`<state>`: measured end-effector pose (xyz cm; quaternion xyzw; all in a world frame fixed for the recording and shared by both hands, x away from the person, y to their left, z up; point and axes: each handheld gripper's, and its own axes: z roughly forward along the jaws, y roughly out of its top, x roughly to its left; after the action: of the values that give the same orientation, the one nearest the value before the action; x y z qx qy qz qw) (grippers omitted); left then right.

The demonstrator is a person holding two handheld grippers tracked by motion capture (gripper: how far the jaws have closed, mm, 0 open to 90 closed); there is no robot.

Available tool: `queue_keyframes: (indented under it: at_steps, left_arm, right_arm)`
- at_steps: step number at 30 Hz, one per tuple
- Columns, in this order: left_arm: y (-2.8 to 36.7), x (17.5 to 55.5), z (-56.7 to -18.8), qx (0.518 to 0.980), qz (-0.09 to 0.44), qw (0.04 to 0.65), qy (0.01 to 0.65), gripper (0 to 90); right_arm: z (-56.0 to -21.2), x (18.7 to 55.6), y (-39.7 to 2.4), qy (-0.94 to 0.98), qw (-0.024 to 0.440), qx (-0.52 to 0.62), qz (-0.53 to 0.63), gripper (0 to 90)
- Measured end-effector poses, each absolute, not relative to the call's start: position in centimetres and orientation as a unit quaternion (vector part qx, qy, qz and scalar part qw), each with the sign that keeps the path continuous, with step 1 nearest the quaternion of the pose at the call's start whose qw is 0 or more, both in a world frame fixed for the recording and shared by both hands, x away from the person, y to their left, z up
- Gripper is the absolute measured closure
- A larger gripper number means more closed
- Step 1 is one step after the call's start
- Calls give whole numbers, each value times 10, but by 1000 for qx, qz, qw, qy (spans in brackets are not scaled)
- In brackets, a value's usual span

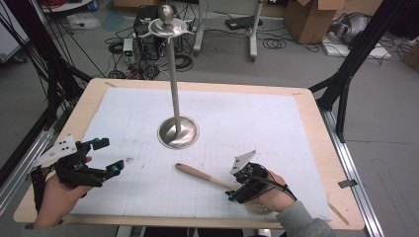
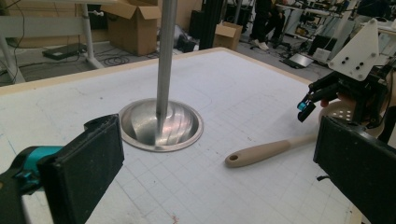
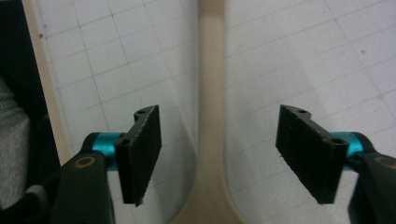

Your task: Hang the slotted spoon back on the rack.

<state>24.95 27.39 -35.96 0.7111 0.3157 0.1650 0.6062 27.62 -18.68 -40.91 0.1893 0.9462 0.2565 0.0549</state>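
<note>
Right gripper view | right hand-held gripper (image 3: 217,154) jaws apart, astride smooth wooden spoon (image 3: 211,93), untouched

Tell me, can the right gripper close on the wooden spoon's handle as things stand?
Probably yes. The right gripper straddles the wooden spoon's handle, a pad on each side with gaps left, and only the white mat lies around it. The pads don't press on it yet.

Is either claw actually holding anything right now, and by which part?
Nothing is held. The right claw straddles the wooden spoon at its neck, pads apart from it. The left claw is open.
</note>
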Motion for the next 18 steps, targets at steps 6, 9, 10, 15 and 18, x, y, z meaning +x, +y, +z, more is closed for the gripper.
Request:
queue_keyframes:
  at_steps: [6,9,10,15,18]
  left_arm:
    - [273,250,-360,713,163,605,315,21]
    - [273,250,-360,712,163,606,315,21]
    - [273,250,-360,712,164,606,315,21]
    - [273,250,-360,712,163,606,316,21]
    - [272,250,-361,713,161,605,316,21]
  right_arm:
    - [-412,277,-183,952,55,191,232,445]
    - [-412,277,-183,953,53,193,228,503]
    - [-412,277,-182,954,53,192,225,522]
    - [-414,276,-180,959,58,185,207,593]
    - [-414,276,-180,959,55,185,207,641]
